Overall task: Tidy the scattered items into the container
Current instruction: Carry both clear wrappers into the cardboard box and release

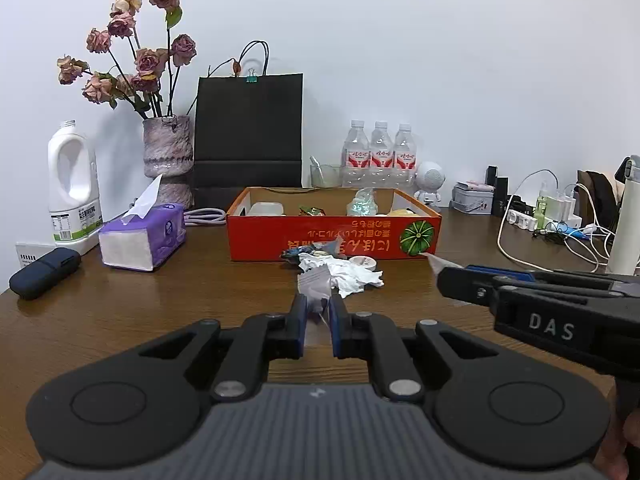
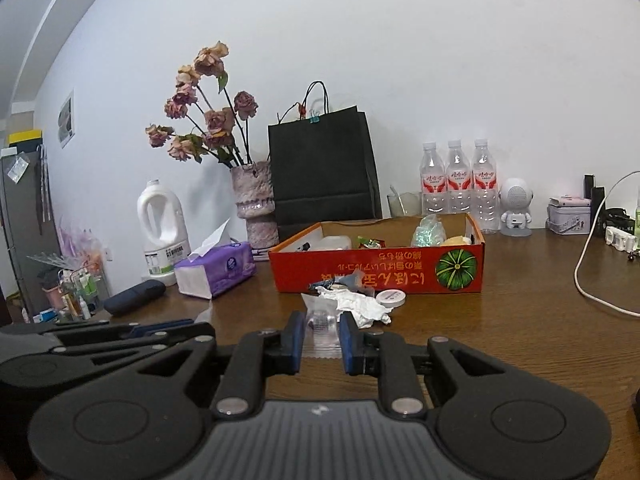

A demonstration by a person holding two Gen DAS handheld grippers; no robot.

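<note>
Between the pads of our left tool [image 1: 318, 308] sits a clear plastic wrapper [image 1: 314, 286], pinched; our right tool [image 2: 320, 328] likewise pinches a clear, crinkled packet [image 2: 320, 326]. Both point at the box [image 1: 334, 236], which lies straight ahead and farther off, its long side running left to right across our path. We judge both tools about equally near it. It is stiff red cardboard, open-topped, already holding several items. Just in front of it on the brown wooden table [image 1: 160, 308] lie crumpled white paper [image 1: 352, 276] and a round white lid [image 2: 390, 298], still scattered.
</note>
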